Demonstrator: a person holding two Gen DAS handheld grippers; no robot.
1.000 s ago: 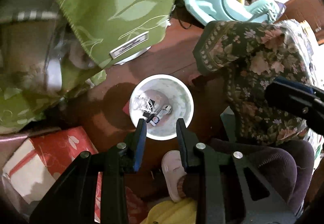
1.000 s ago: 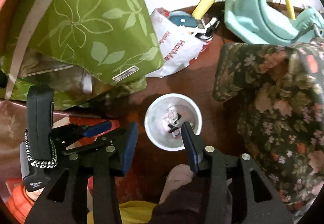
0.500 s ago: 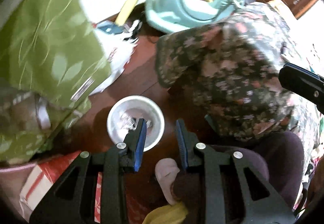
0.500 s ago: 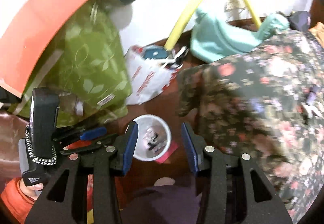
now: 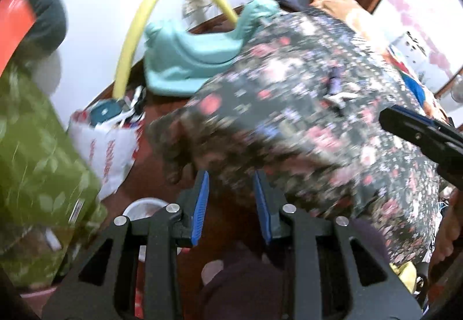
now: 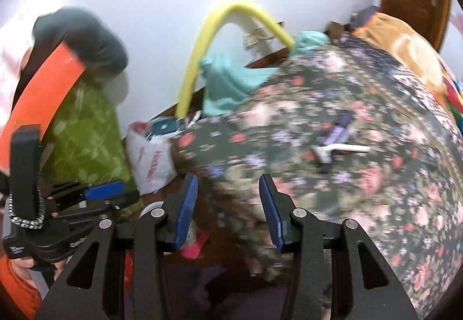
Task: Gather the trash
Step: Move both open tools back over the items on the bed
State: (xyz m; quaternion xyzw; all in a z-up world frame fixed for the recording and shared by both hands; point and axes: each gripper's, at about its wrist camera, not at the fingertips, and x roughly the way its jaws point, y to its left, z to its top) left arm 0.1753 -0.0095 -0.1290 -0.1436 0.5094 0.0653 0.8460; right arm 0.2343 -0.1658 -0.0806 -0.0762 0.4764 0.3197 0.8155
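Both views have swung up off the white bin (image 5: 144,204), now low behind the left gripper (image 5: 231,198), contents hidden. The left gripper's jaws are opening, empty; the right gripper (image 6: 228,204) stands part open, empty. Small items (image 6: 338,143) lie on the floral bedspread (image 6: 361,189).

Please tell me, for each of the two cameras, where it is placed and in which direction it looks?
Left wrist: sits on the left gripper, looking forward and down at the floral bedspread; a dark trouser leg shows.
Right wrist: sits on the right gripper, facing the same bedspread; the left gripper and an orange sleeve show.
Shared: yellow tube, teal seat, white bag.
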